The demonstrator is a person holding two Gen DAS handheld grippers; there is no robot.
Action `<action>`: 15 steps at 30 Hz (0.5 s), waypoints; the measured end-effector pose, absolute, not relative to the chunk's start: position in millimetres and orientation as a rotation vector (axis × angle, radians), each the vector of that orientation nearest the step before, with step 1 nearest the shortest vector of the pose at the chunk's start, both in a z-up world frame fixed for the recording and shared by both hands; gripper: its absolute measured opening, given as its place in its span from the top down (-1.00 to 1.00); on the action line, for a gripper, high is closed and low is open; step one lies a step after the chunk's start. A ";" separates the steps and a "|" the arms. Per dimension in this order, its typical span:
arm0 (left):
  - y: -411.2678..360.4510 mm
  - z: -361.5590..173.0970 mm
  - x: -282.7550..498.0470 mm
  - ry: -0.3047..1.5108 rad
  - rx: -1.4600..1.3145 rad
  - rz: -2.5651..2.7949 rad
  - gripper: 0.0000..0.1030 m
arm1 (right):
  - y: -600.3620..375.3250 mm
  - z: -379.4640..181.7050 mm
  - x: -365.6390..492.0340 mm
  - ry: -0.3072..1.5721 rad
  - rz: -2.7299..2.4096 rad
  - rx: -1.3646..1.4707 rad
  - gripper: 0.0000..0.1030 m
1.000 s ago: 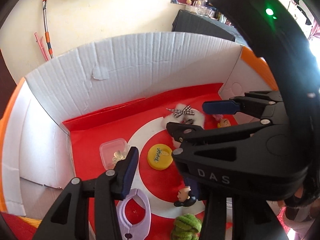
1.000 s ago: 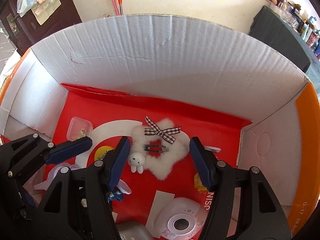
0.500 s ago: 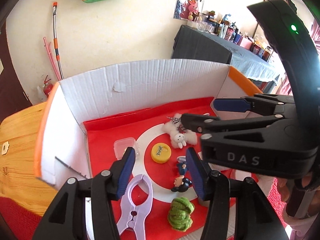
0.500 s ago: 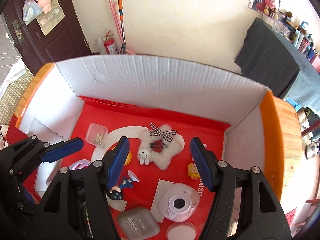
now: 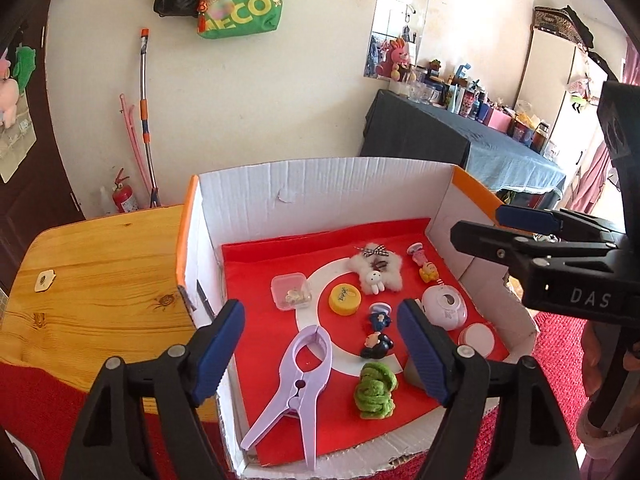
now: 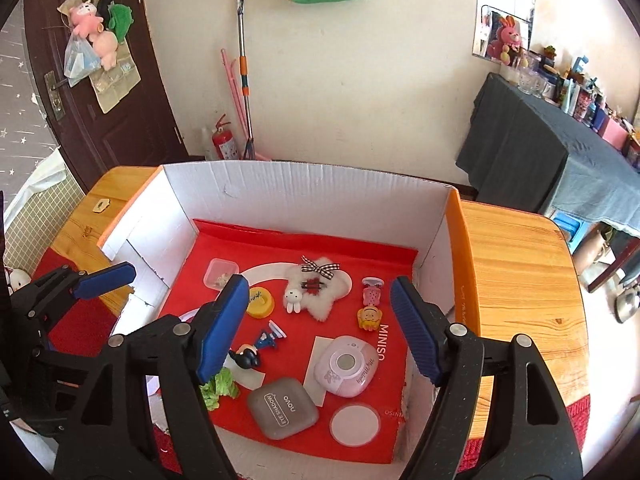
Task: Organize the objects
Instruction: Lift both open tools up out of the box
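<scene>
Both grippers over the box, nothing held

Nearest to me the left gripper (image 5: 320,340) and right gripper (image 6: 316,320) hang above the cardboard box (image 6: 320,184), jaws opening and empty, so I judge I am choosing the next piece; inside the box, at its near edge, lie the lilac clip (image 5: 298,380), green knot (image 5: 374,390) and grey case (image 6: 282,408); in the middle of the box the yellow cap (image 5: 344,299) and pink compact (image 6: 346,366); toward the box's far wall the fluffy star (image 6: 320,292), flat, easy to reach.
</scene>
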State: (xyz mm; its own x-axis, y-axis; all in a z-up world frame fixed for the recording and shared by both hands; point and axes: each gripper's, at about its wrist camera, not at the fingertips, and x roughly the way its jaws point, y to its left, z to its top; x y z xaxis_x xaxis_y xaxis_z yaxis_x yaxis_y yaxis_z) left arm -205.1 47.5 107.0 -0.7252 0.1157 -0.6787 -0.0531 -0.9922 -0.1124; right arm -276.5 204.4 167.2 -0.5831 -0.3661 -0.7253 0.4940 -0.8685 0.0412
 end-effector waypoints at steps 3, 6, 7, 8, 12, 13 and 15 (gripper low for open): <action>46.8 110.0 -195.0 -0.137 -1.093 2.862 -0.73 | 211.0 168.8 -262.1 0.219 -2.443 1.003 -0.53; 43.1 111.3 -186.0 -0.157 -1.073 2.875 -0.83 | 216.1 168.2 -245.7 0.232 -2.468 0.943 -0.62; 41.8 111.1 -183.7 -0.165 -1.067 2.883 -0.85 | 218.4 166.9 -241.0 0.228 -2.474 0.927 -0.67; 40.4 110.4 -182.0 -0.171 -1.058 2.895 -0.85 | 220.4 165.5 -236.6 0.217 -2.480 0.913 -0.68; 40.4 105.3 -173.5 -0.175 -1.037 2.930 -0.94 | 227.5 156.3 -221.9 0.185 -2.493 0.868 -0.76; 38.7 103.3 -171.0 -0.177 -1.034 2.945 -0.94 | 228.9 153.3 -219.1 0.185 -2.500 0.860 -0.79; 39.7 99.6 -170.4 -0.170 -1.030 2.971 -0.94 | 228.9 147.6 -214.6 0.196 -2.520 0.842 -0.81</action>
